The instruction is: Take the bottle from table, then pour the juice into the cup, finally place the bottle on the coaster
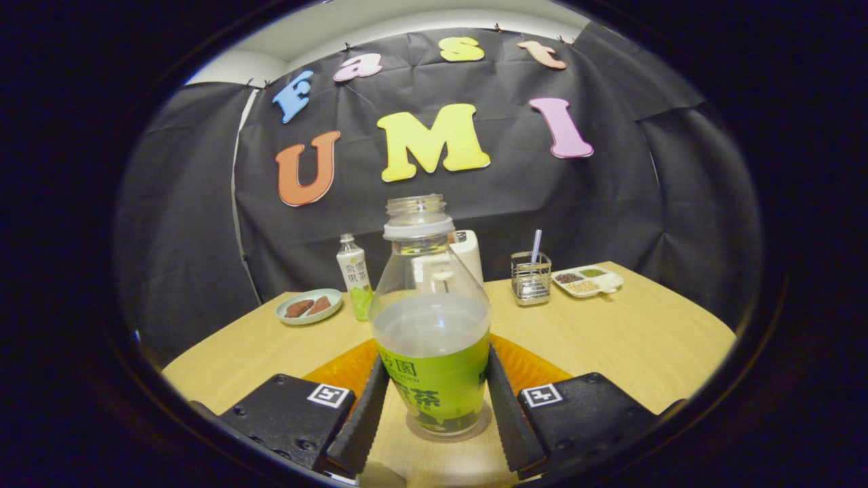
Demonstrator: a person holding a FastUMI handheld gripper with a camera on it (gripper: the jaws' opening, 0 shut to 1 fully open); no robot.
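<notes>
Between my fingers (431, 393) stands the open bottle (431, 318), upright on the table (630, 339) near its front edge. Both fingers press its sides. An orange coaster (525, 366) lies just behind it. Farther back stand a small bottle (354, 274) and a plate (308, 306).

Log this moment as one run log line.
gripper: fingers against both sides of bottle | bottle: upright, uncapped, standing on table | orange coaster: just behind bottle

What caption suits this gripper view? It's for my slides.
Gripper fingers close on the uncapped green-labelled juice bottle, upright on the wooden table.
</notes>
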